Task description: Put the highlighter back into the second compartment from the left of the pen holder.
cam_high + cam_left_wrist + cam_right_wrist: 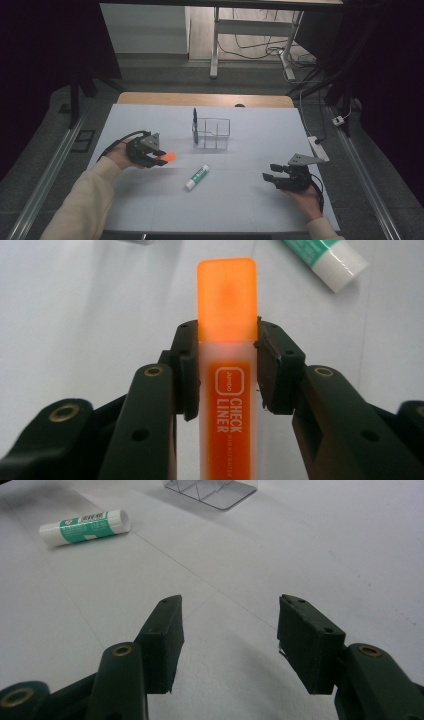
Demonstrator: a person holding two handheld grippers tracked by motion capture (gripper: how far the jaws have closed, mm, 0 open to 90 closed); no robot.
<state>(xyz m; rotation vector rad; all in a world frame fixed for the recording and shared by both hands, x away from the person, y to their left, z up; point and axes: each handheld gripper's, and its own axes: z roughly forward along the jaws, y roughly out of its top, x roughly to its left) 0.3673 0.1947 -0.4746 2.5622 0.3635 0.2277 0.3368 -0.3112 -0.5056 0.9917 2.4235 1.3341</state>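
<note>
An orange highlighter [227,340] with a translucent cap is pinched between the pads of my left gripper [227,365], cap end pointing away. In the high view that left gripper [159,159] hangs over the table's left side, the highlighter [169,158] sticking out to the right. A white and green glue stick [197,177] lies on the table [250,205] in the middle; its cap end [340,265] shows past the highlighter. My right gripper [268,177] rests low at the right, open, nothing between its jaws [227,630]. The glue stick [85,526] lies far left of it.
A clear plastic organiser [212,132] with a dark blue item [195,123] standing at its left end sits at the table's middle back; its corner [215,492] shows in the right gripper view. A power strip [320,147] lies off the right edge.
</note>
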